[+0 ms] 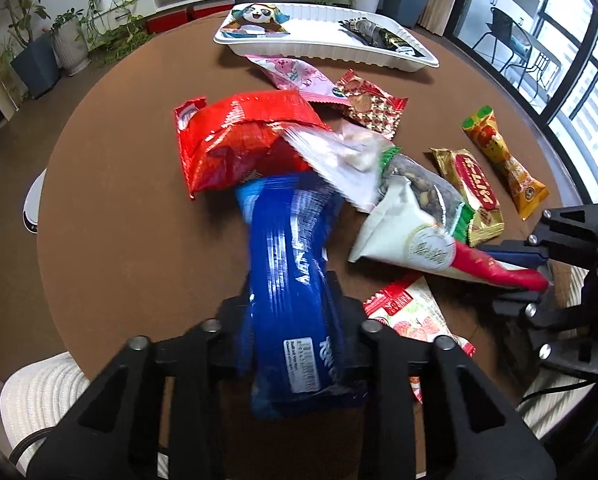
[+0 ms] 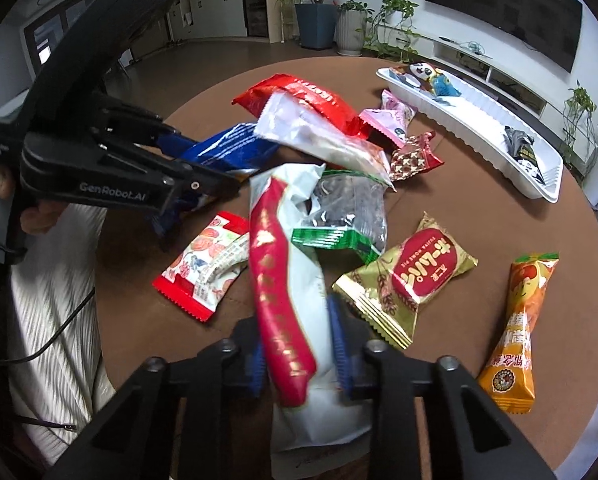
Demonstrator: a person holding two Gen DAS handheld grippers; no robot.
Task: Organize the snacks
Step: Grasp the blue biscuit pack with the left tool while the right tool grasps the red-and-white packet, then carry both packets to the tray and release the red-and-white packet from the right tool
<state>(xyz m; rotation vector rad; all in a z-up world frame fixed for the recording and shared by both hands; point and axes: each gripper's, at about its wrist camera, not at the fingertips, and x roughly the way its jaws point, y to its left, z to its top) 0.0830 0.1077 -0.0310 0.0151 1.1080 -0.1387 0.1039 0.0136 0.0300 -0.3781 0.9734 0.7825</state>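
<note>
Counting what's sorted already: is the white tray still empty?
No. The white tray holds a panda-print packet at one end and a dark packet at the other.

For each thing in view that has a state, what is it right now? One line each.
Left tongs: shut on the blue packet.
Right tongs: shut on the white-and-red packet.
White tray: holds a panda packet and a black packet.
Orange packet: lying flat, apart from the pile.
</note>
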